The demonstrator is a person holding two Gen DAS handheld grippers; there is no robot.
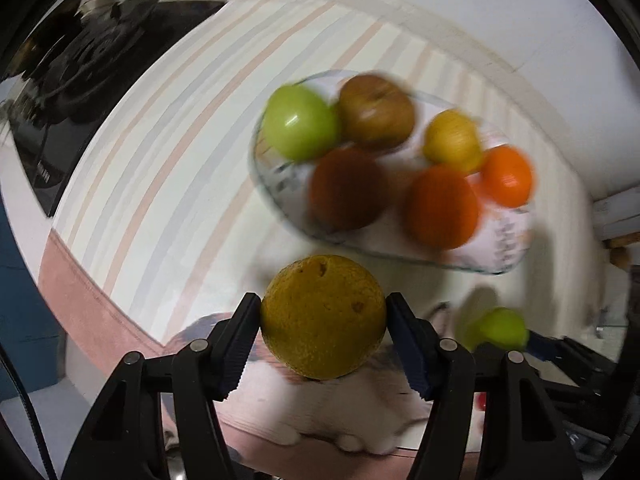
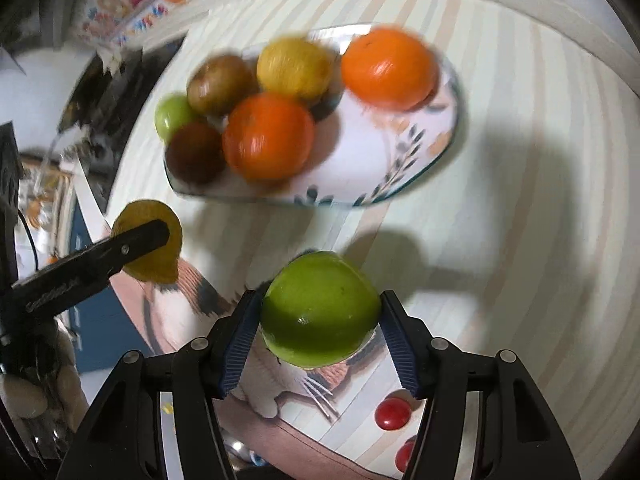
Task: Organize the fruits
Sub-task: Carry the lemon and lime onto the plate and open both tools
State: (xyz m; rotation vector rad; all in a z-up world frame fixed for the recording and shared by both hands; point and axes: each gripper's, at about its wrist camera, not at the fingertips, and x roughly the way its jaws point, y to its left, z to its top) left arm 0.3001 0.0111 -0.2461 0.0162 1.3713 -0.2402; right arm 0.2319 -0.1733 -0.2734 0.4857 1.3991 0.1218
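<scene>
Each hand-held gripper clamps fruit: left [image 1: 323,340] a yellow orange [image 1: 323,316], right [image 2: 320,336] a green apple [image 2: 320,314].

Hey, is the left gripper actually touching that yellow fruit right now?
Touching. In the left wrist view both pads of the left gripper press against the sides of the yellow fruit, with no gap on either side.

Six fruits sat in the plate [image 2: 416,168] at 12 o'clock; two small round pieces [image 2: 393,413] lay at 5 o'clock.
</scene>
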